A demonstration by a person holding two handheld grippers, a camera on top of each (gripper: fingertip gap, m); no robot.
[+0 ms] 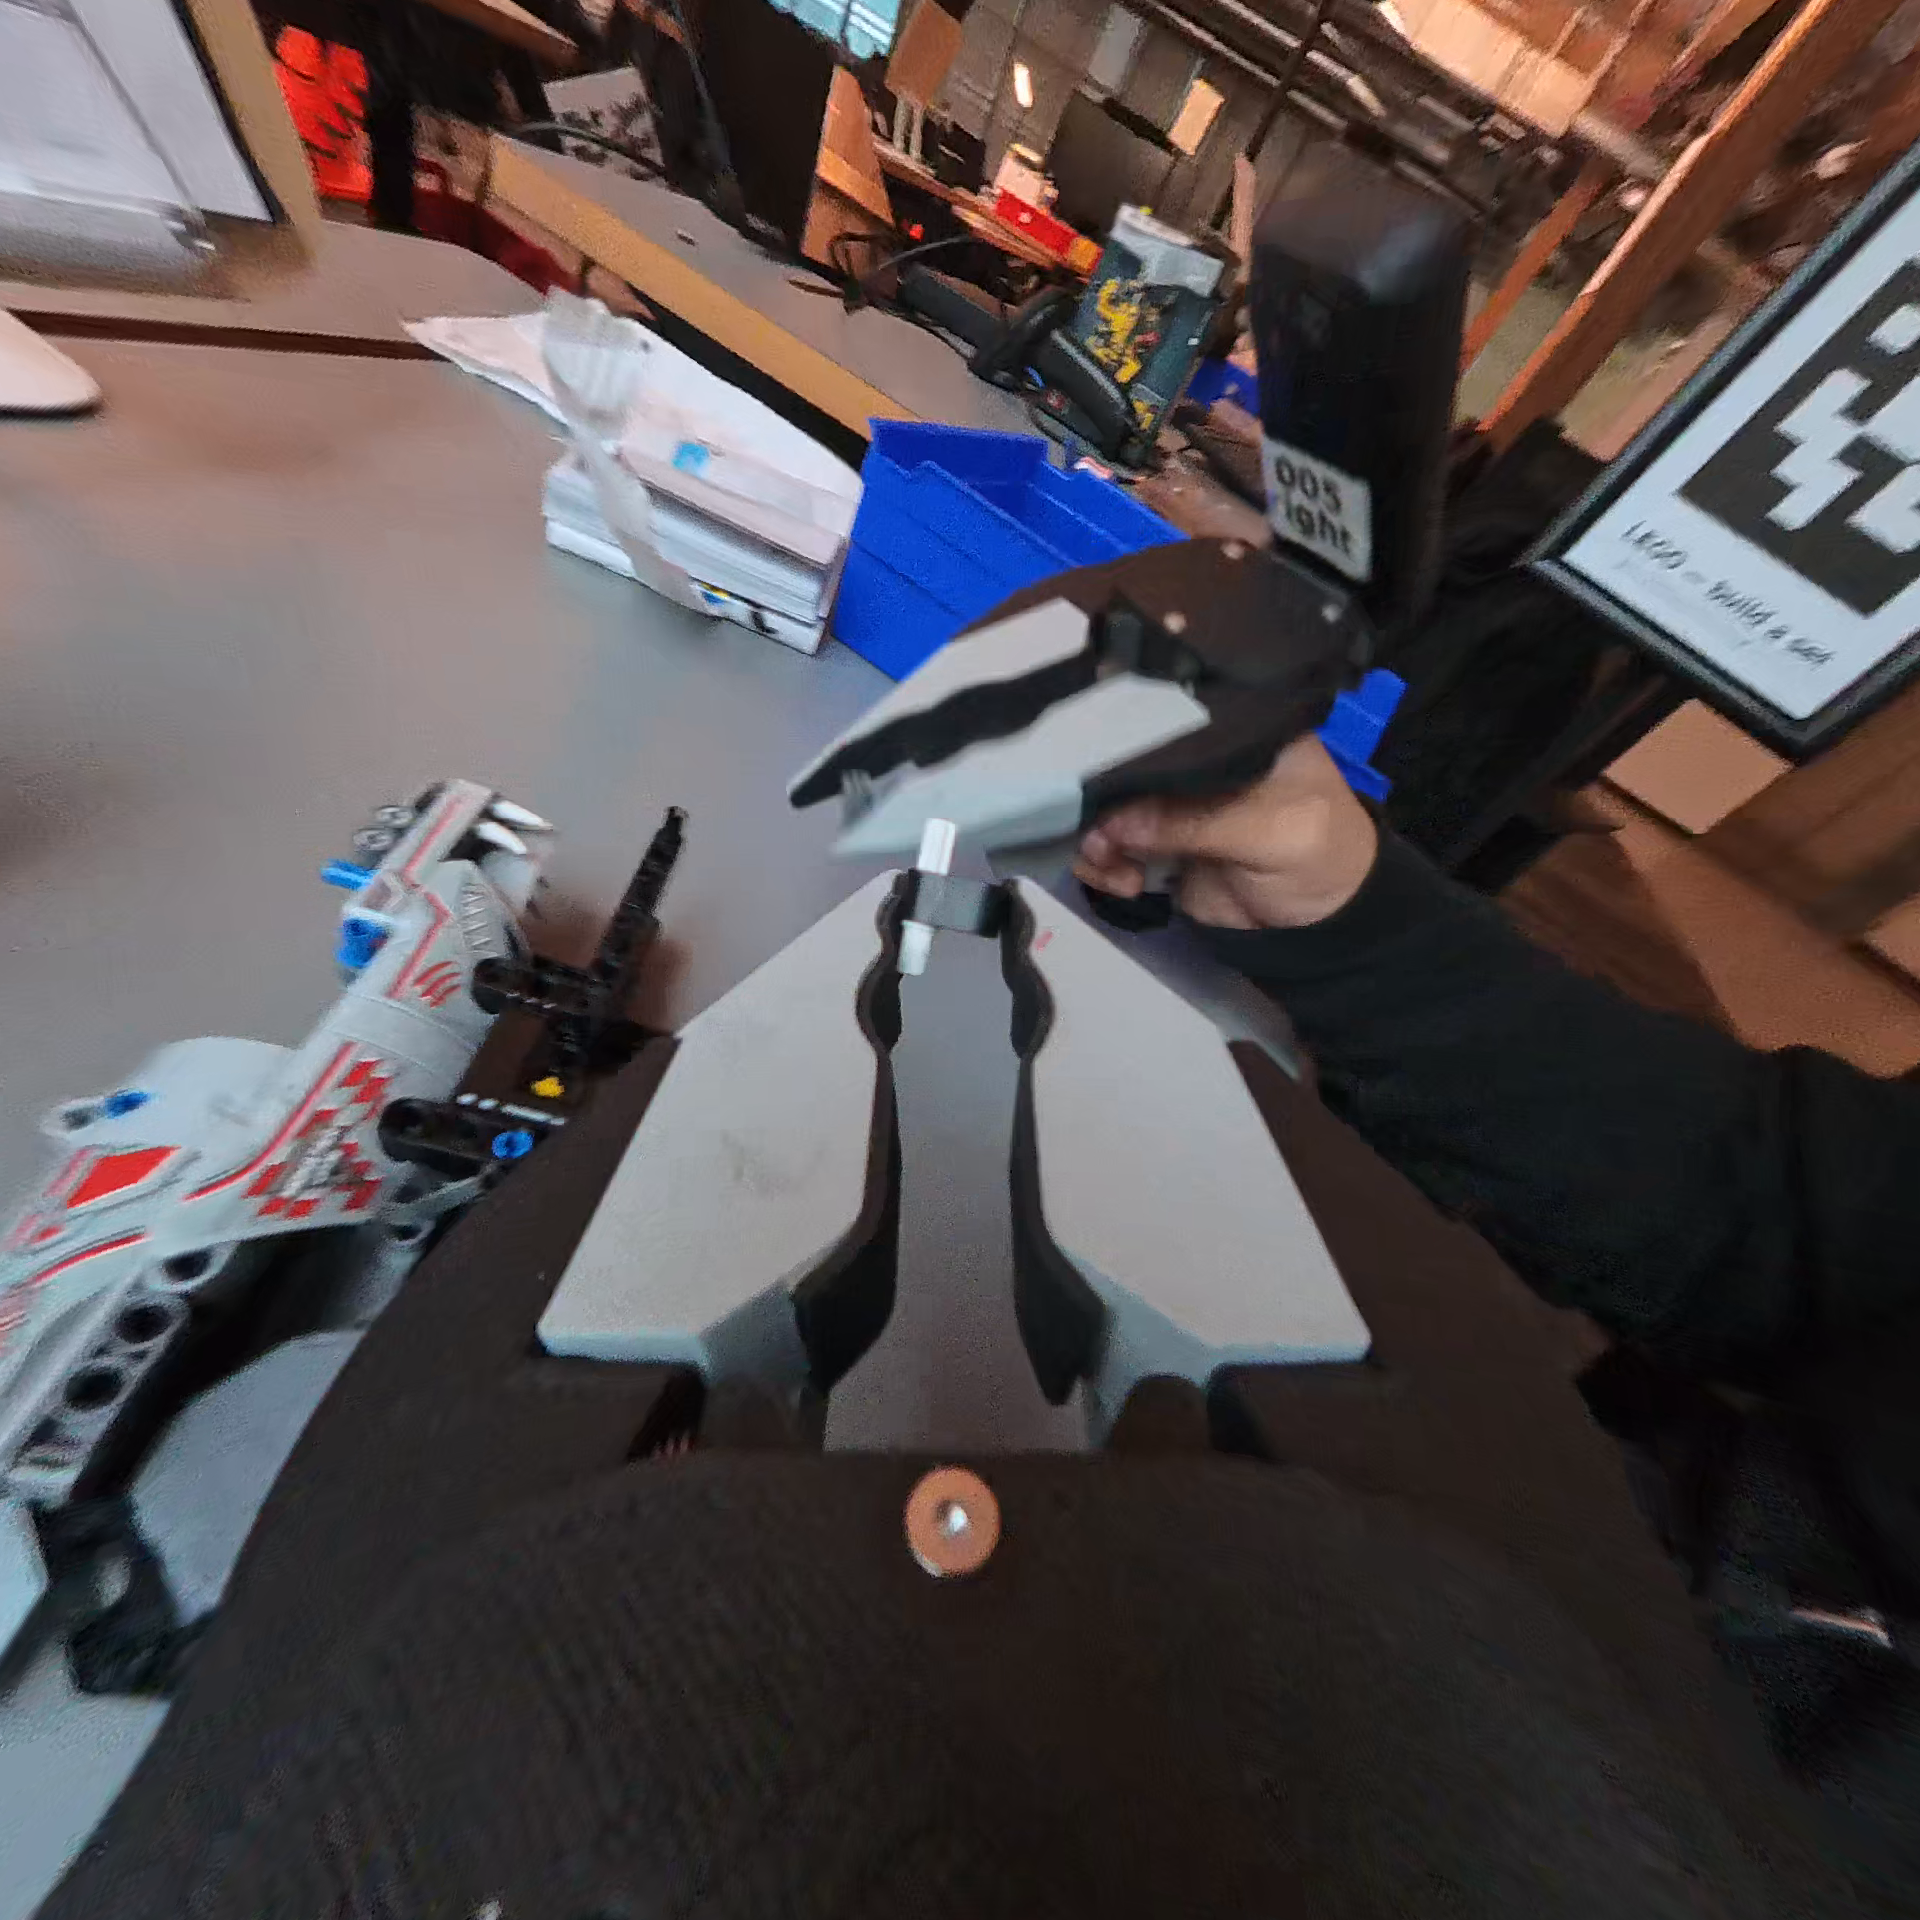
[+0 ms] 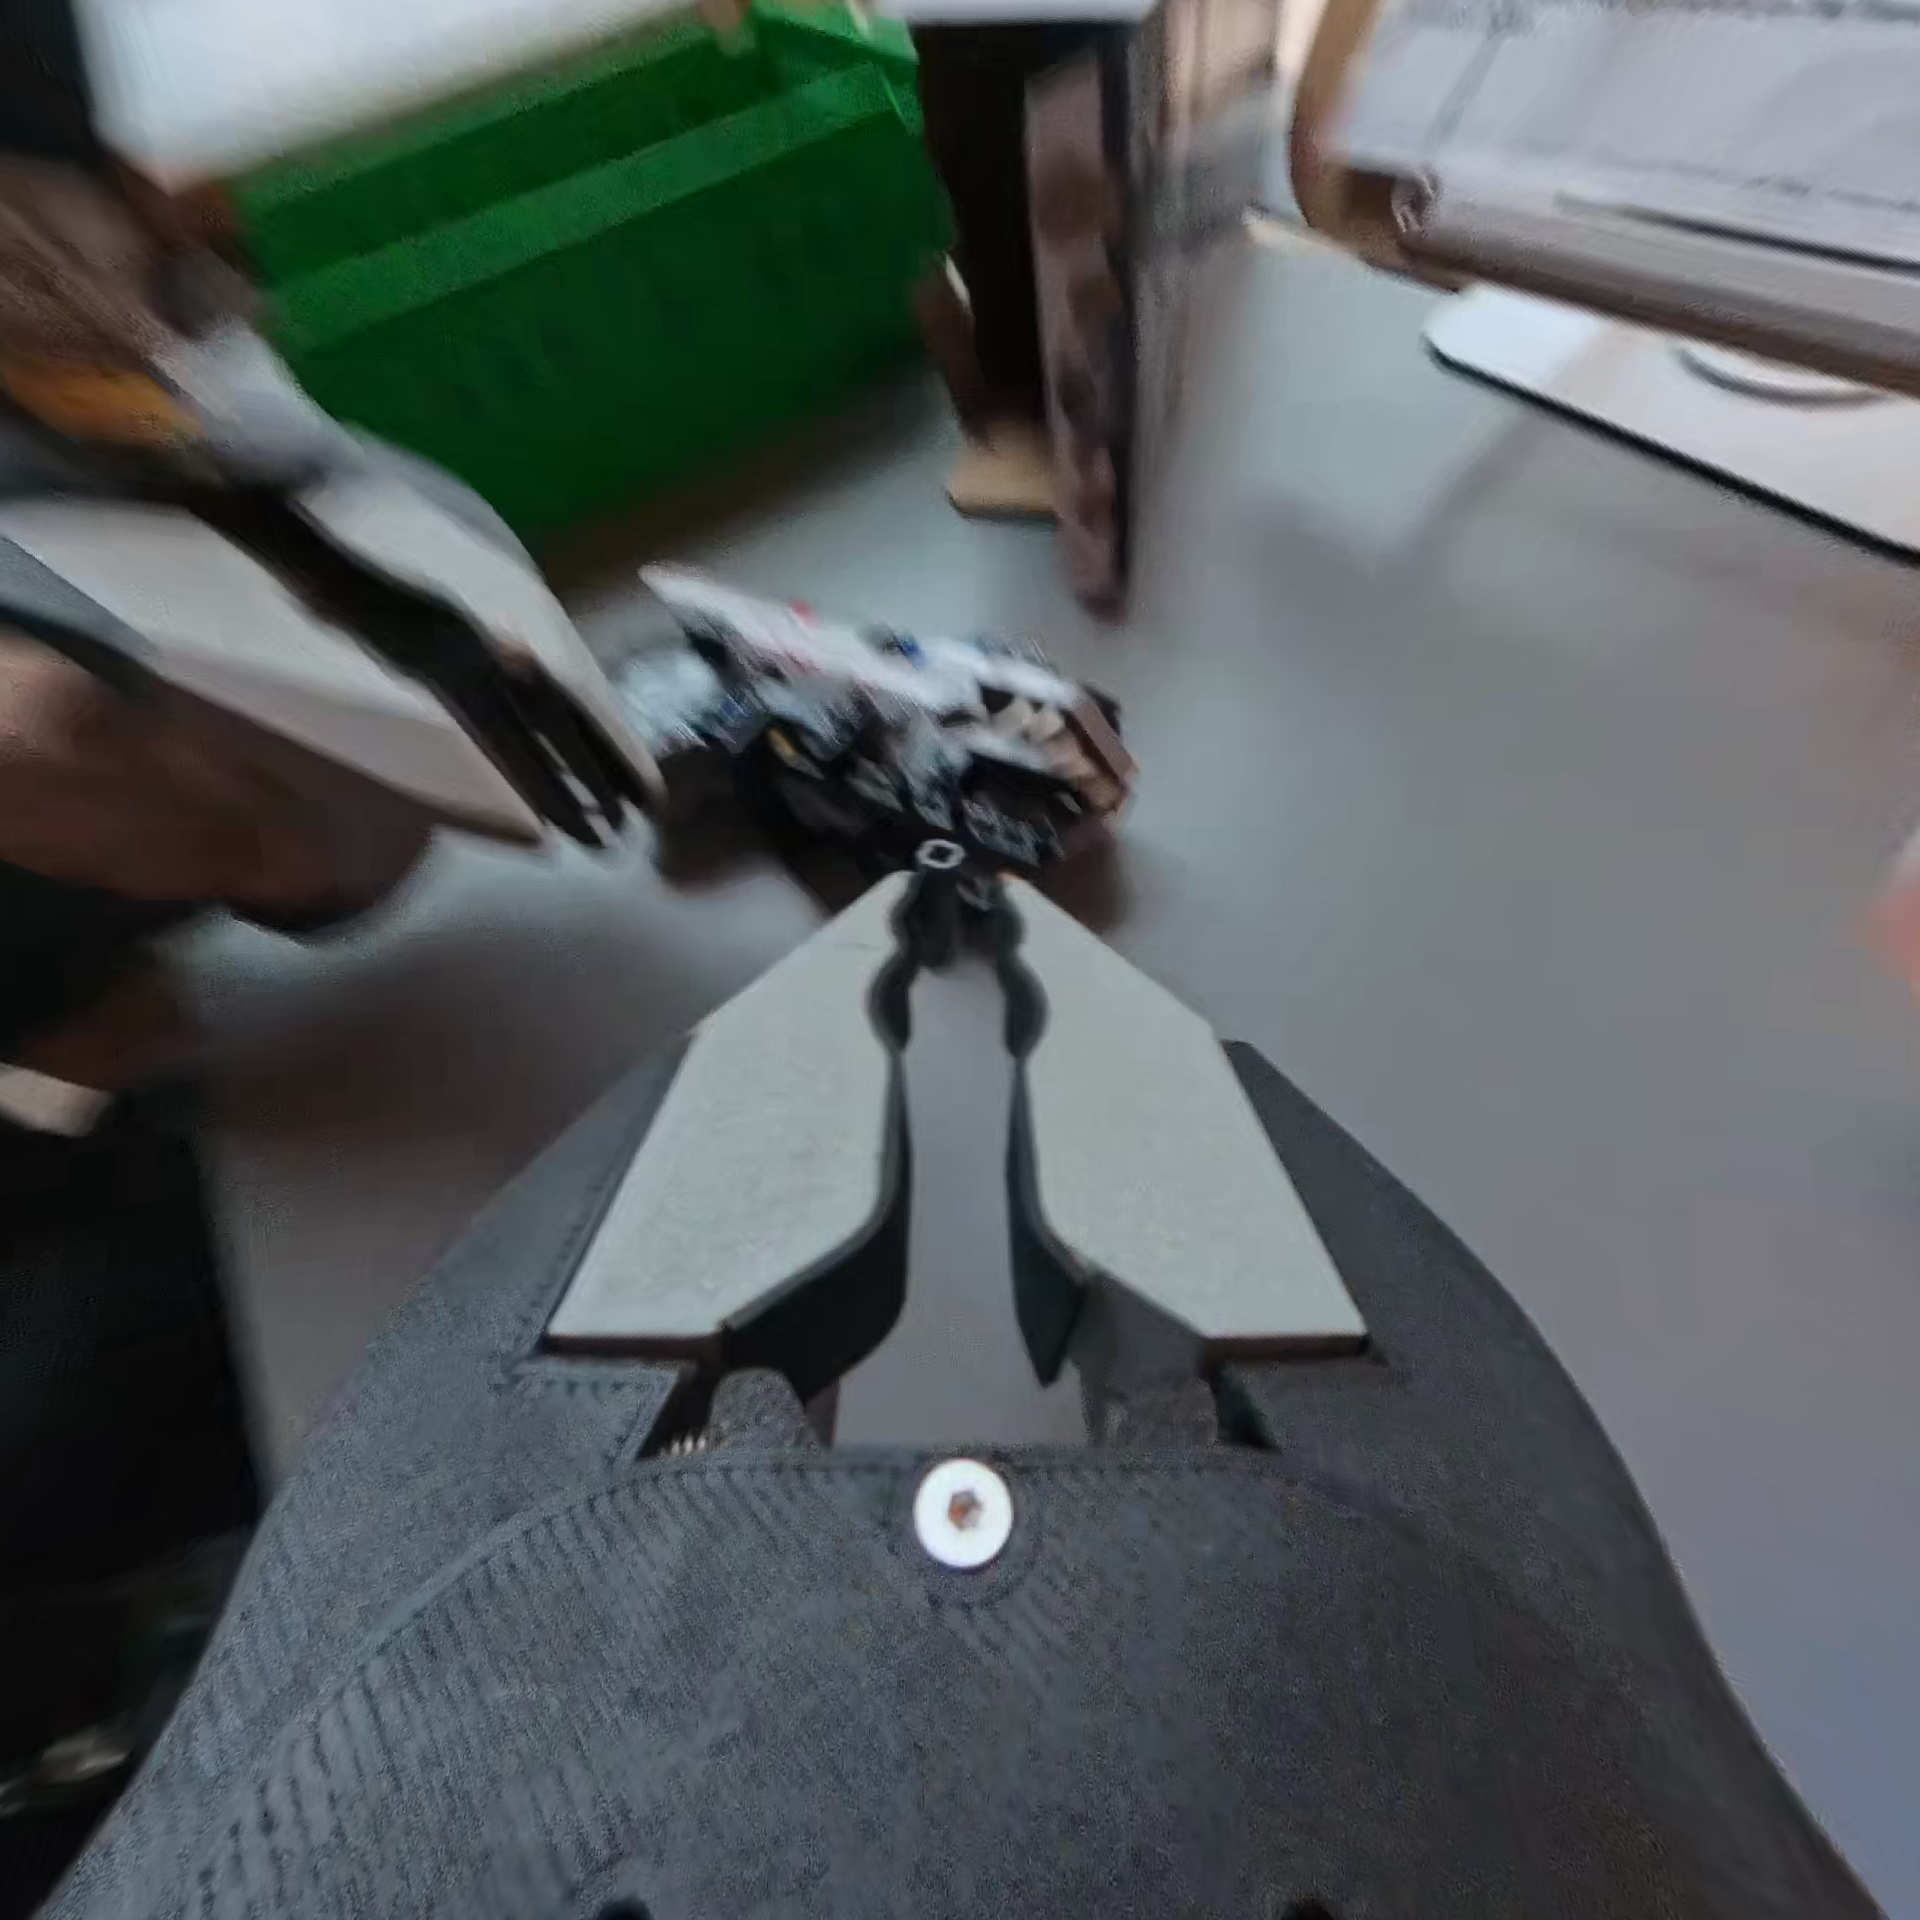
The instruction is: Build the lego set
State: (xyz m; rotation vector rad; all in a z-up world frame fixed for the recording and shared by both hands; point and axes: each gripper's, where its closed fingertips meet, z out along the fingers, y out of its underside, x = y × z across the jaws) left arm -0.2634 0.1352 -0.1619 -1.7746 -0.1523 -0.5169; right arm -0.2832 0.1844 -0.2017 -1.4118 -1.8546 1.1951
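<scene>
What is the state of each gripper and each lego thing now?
left gripper: shut on the black connector
black connector: held at the fingertips, white pin through it
right gripper: shut on a small dark piece, blurred
lego model: partly built, resting on the table

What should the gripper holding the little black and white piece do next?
Probably carry it left toward the grey lego model. The left hand-held gripper is shut on the small black piece with a white pin, and it is held above the table, apart from the model.
</scene>
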